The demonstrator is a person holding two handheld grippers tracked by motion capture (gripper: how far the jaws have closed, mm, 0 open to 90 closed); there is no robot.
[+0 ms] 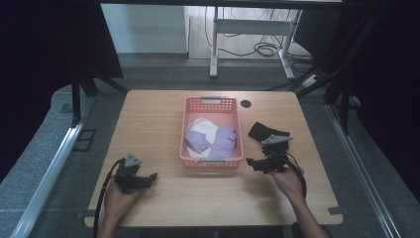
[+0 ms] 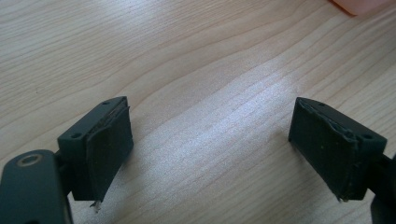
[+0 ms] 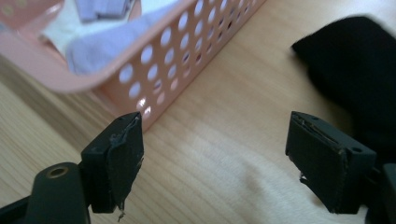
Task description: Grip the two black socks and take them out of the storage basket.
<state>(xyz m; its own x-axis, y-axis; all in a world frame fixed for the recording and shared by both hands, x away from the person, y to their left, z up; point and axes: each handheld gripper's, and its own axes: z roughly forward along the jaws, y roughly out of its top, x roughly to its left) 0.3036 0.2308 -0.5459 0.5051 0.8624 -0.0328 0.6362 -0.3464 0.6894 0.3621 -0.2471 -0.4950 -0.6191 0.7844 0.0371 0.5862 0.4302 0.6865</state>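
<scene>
left gripper [image 2: 210,144]: jaws wide apart, nothing between, over bare table [image 2: 187,56] | right gripper [image 3: 215,158]: jaws wide apart, empty, between pink basket [image 3: 154,79] and black cloth [image 3: 359,70]

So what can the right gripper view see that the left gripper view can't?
The right gripper view has the pink basket's holed wall, lilac cloths inside it, and a black cloth on the table beside the right tool. The left gripper view has the left tool over bare wood, with just a pink corner at the top edge. Both share the wooden table and wide-open jaws.
</scene>
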